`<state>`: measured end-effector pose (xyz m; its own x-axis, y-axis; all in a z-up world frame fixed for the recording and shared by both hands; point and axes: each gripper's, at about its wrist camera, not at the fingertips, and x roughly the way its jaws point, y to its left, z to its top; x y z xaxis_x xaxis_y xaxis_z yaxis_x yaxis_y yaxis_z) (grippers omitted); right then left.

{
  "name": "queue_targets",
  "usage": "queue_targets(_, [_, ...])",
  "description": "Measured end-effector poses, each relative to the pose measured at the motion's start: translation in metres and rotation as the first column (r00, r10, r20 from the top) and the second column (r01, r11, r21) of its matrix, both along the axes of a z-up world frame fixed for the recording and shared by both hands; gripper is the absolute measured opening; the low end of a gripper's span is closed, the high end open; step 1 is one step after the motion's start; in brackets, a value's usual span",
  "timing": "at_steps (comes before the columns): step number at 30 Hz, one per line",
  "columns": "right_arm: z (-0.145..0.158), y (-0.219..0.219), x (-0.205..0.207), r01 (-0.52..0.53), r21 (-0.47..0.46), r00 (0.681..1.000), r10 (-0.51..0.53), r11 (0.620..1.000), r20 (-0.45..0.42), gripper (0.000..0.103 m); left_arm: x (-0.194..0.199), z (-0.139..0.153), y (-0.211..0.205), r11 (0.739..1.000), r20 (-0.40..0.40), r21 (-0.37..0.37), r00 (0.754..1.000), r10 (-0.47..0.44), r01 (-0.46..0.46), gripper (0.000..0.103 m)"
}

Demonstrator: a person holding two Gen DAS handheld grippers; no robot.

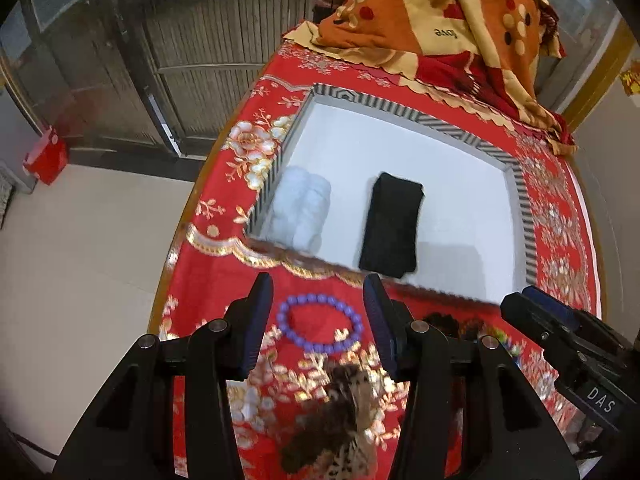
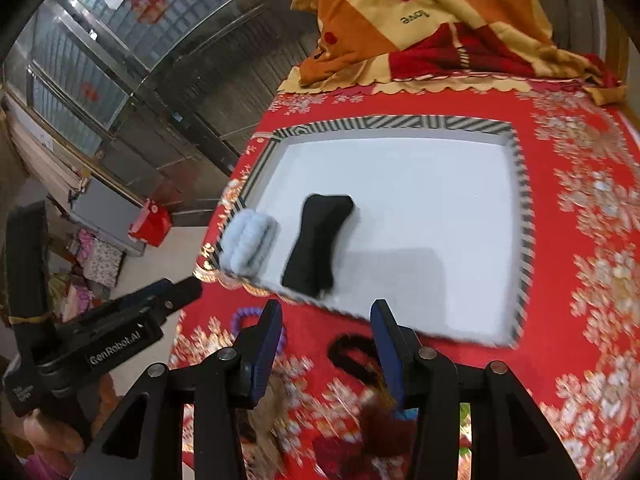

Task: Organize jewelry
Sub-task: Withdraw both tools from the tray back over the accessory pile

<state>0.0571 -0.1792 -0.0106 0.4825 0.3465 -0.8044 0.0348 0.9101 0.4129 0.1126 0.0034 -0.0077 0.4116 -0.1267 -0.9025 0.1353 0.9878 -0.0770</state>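
A shallow white tray with a striped rim point(image 1: 524, 216) point(image 2: 524, 220) lies on the red floral cloth. Inside it are a pale blue fluffy scrunchie point(image 1: 300, 208) point(image 2: 250, 242) and a black scrunchie point(image 1: 394, 226) point(image 2: 318, 240). A purple bead bracelet point(image 1: 320, 326) lies on the cloth in front of the tray, between the fingers of my open, empty left gripper point(image 1: 320, 322); it also shows in the right wrist view point(image 2: 244, 318). My right gripper point(image 2: 326, 350) is open and empty above a dark hair tie point(image 2: 352, 356). A brown patterned scrunchie point(image 1: 340, 412) lies nearer.
A folded orange and red blanket point(image 1: 440, 20) point(image 2: 420, 20) sits beyond the tray. The table edge point(image 1: 176, 248) drops to the floor on the left, where a red bag point(image 1: 46, 156) stands. More small colourful items point(image 1: 476, 328) lie blurred near the right gripper.
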Motion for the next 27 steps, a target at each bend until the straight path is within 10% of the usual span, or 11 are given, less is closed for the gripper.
queue_targets(27, [-0.007, -0.013, -0.115, 0.008, -0.117, 1.000, -0.010, 0.993, -0.017, 0.046, -0.112, 0.001, -0.025, 0.999, 0.033, 0.036, 0.999, -0.035, 0.034, 0.046])
